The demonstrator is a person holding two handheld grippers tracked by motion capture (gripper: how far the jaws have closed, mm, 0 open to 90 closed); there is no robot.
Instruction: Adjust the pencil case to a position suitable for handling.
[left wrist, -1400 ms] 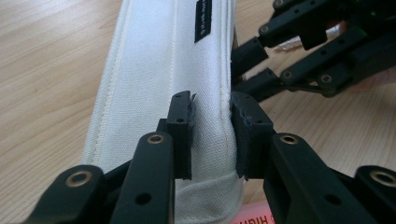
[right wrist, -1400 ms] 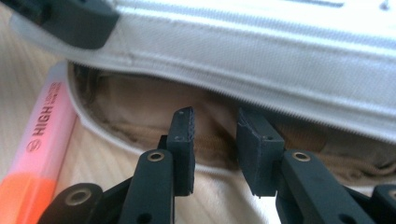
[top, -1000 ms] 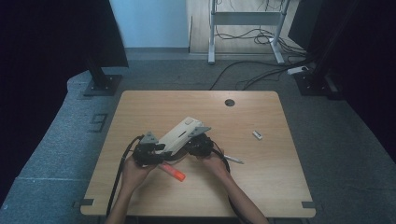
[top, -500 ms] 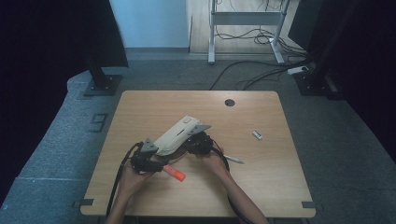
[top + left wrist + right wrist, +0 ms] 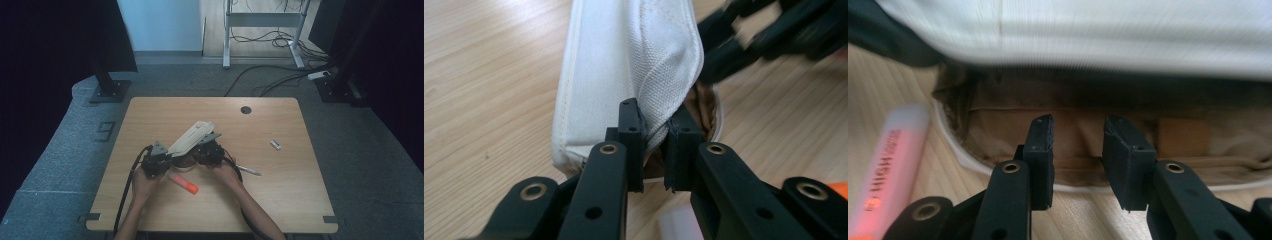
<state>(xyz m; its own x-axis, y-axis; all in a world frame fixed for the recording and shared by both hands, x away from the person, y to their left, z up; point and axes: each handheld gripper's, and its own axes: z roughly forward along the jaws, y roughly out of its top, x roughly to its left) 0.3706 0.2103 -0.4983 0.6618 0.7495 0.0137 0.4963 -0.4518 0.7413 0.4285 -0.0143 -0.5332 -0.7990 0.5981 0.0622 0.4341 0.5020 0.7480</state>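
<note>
Pouch (image 5: 624, 55) is showing as white woven canvas, matt, visible weave and stitched seams; its lining (image 5: 1073, 135) is looking like tan cloth, soft and creased. Table (image 5: 150, 120) is reading as light wood-grain top, smooth, low sheen. Left gripper (image 5: 655, 145) and right gripper (image 5: 1078, 150) are both looking like matt black plastic, slightly rough at the pad edges, with brass-coloured metal rivets shining in the links. Highlighter (image 5: 890, 160) is appearing as smooth orange plastic, semi-gloss, printed lettering. Floor (image 5: 60, 165) around the table is looking like grey speckled carpet, rough.
</note>
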